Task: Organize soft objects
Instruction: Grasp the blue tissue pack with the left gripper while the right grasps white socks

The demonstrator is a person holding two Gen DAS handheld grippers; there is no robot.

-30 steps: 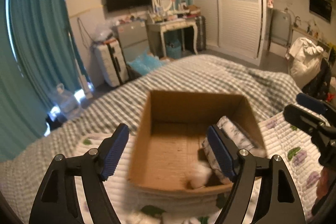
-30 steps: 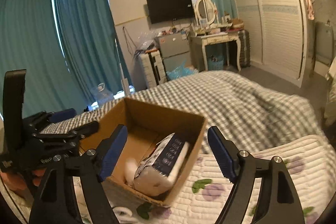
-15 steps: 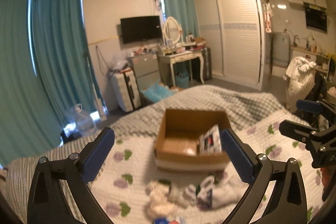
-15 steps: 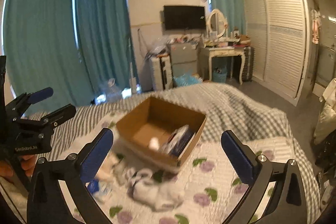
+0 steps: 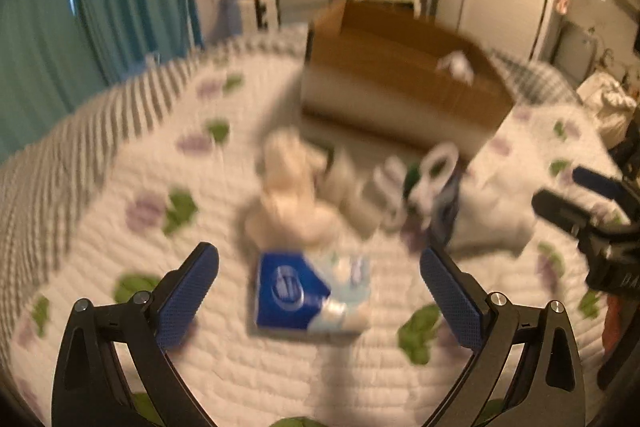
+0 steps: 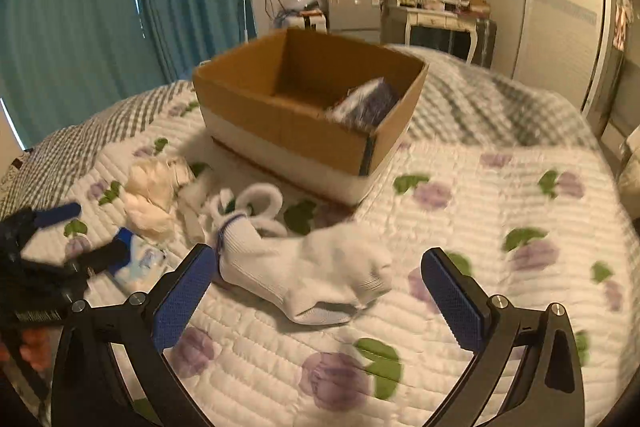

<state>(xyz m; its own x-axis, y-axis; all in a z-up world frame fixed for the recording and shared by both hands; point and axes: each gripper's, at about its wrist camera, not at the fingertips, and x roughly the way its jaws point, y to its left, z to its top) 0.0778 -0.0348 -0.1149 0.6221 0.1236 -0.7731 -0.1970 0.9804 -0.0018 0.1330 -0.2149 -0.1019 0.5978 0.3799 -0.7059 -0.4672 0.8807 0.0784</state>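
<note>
- The step in hand is judged to be the approach to the next pickups: both tools are held low over the quilted bedspread (image 6: 500,195), each one aimed at a separate soft item.
- The left gripper (image 5: 320,291) is seen with its jaws released and wide; the blue tissue pack (image 5: 308,295) lies on the quilt between them and is not touched.
- The right gripper (image 6: 320,291) is also released and empty; the white sock (image 6: 304,275) lies between its jaws, with its cuff just beside the left finger.
- For the next move, a lowering onto each item and a gentle closing are called for, as the sock and the pack will be squashed easily; then a carry to the cardboard box (image 6: 280,123) at the far side is needed.
- One box is counted, and one dark patterned pack (image 6: 368,103) is already leaning inside it, at its right wall.
- On the quilt, near the box, one cream fluffy bundle (image 6: 154,191) and one tangle of white socks (image 6: 248,207) are seen; the number of socks in it cannot be told.
- One blue tissue pack and one separate white sock are counted.
</note>
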